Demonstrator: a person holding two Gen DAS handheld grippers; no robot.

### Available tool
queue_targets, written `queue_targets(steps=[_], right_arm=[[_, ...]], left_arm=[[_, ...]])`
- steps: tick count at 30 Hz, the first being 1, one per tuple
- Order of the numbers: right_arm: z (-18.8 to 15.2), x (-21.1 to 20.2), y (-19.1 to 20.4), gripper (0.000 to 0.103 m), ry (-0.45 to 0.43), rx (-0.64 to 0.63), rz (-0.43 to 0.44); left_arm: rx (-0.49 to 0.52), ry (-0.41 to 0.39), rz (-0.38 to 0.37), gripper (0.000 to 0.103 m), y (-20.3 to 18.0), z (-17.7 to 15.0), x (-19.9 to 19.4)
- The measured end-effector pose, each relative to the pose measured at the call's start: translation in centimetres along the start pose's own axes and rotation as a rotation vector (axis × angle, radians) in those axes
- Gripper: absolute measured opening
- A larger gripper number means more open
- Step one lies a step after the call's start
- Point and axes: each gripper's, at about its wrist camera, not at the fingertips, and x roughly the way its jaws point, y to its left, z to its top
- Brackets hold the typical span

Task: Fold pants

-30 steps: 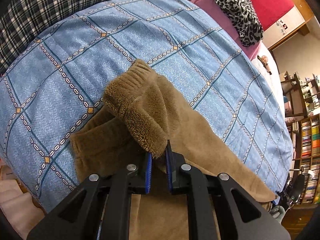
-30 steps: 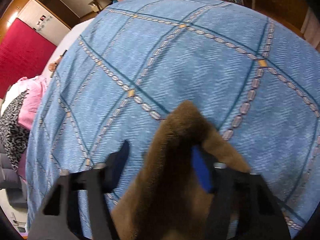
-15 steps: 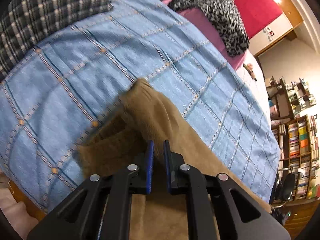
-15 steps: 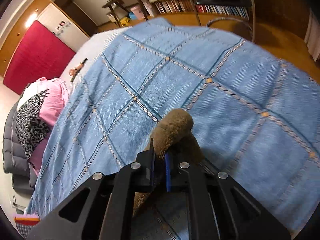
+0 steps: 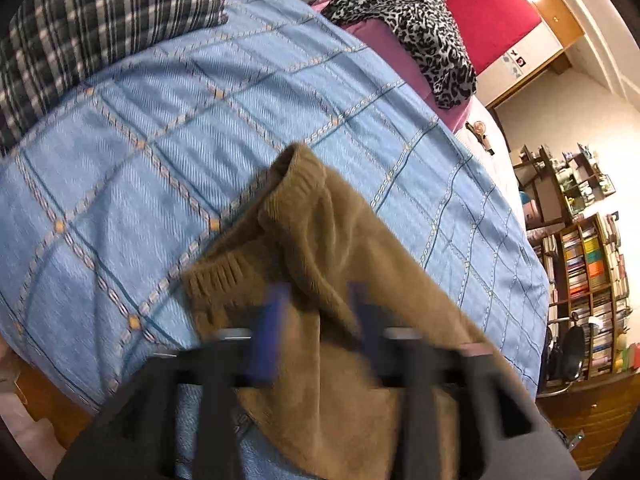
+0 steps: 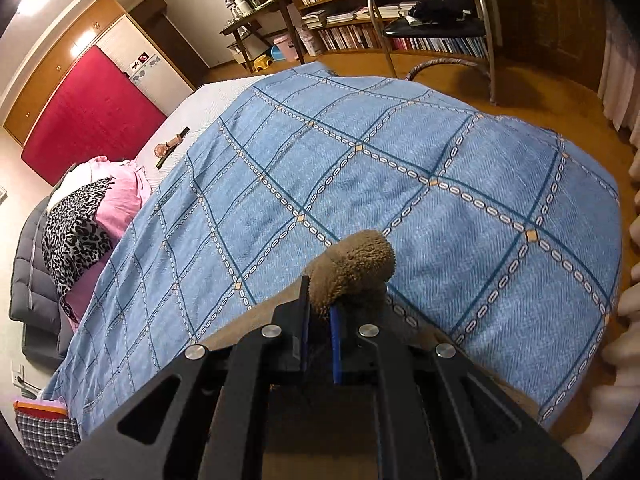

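Brown fleece pants (image 5: 360,320) lie on the bed's blue quilt (image 5: 160,140), w/ two ribbed cuffs (image 5: 218,280) stacked near the edge in the left wrist view.

Left gripper (image 5: 316,312): fingers have just been opening, now well apart and blurred. Cloth sits between them but the pads don't press it, so it looks let go. Prob. that end is laid where wanted, cuffs roughly matched.

Right gripper (image 6: 320,316): fingers closed tight on a fluffy bunch of the pants (image 6: 352,268); the tuft bulges over the fingertips, and the cloth hangs down under the gripper. Held high above the quilt, prob. so that end clears the bed and can be carried over for the fold.

Far side of the bed: leopard-print cloth (image 6: 76,236) on pink bedding (image 6: 120,204), plaid fabric (image 5: 100,28) near the left gripper; all apart from the pants. Bookshelves (image 6: 360,12) and a chair (image 6: 436,4) beyond.

Fold seems mid-way: one end down, other end lifted.
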Motion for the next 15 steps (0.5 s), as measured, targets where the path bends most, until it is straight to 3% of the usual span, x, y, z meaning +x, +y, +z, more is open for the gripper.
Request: queue_targets(steps=[5, 11, 15], right_arm=[[-0.1, -0.4, 0.5, 0.008, -0.009, -0.016, 0.013], [-0.5, -0.1, -0.1, 0.008, 0.008, 0.002, 0.018], [-0.8, 0.4, -0.6, 0.008, 0.017, 0.012, 0.010]], left_arm=[[-0.055, 0.018, -0.007, 0.071, 0.3, -1.2, 2.5], [-0.113, 0.053, -0.030, 0.071, 0.6, 0.7, 6.9], [-0.138, 0.096, -0.024, 0.063, 0.7, 2.1, 9.6]])
